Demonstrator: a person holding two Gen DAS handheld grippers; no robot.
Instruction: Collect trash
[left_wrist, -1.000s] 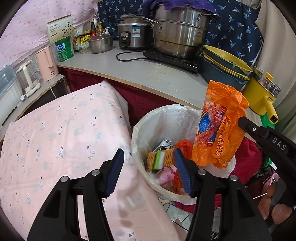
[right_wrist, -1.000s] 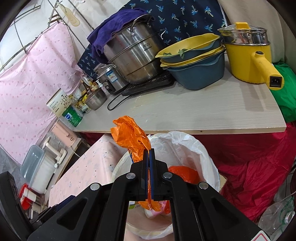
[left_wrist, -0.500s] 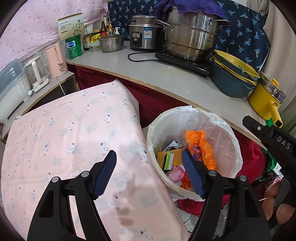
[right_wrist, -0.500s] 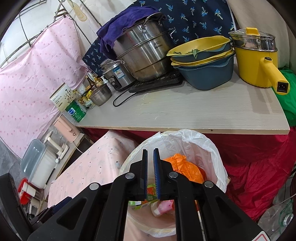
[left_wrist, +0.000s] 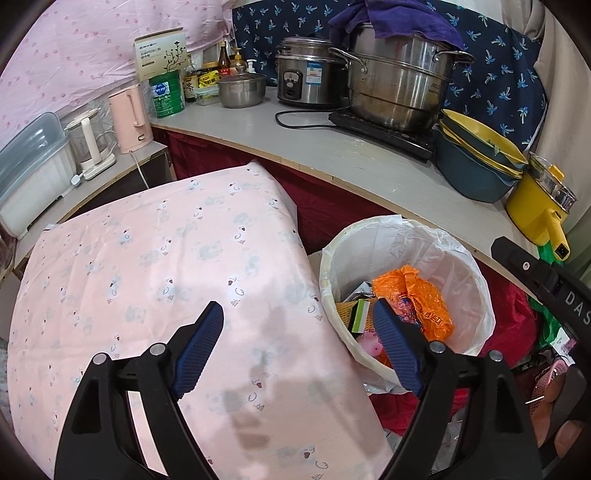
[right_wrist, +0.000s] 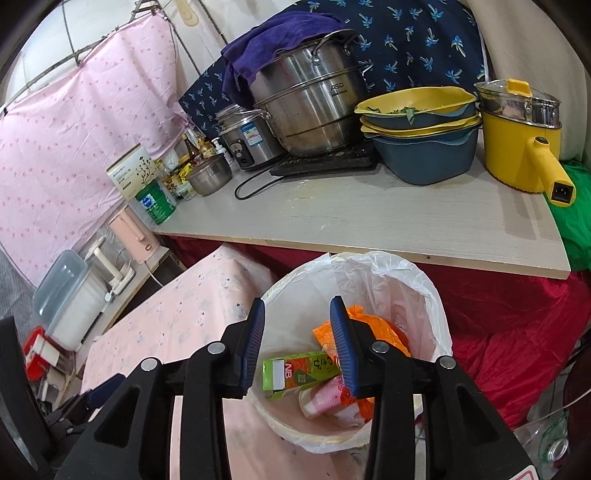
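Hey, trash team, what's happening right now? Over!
Left gripper open, empty. Right gripper open above bin. Orange bag inside bin. Nothing blocking.

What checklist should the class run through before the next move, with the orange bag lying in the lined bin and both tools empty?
1. Orange bag inside bin: ok.
2. Right tool open, holding nothing: ok.
3. Left tool open, empty, over the pink cloth: ok.
4. Liner folded over the rim: ok on the visible side; near side cannot tell.
5. Room left in bin above green carton: ok.
6. More trash to collect nearby: cannot tell.
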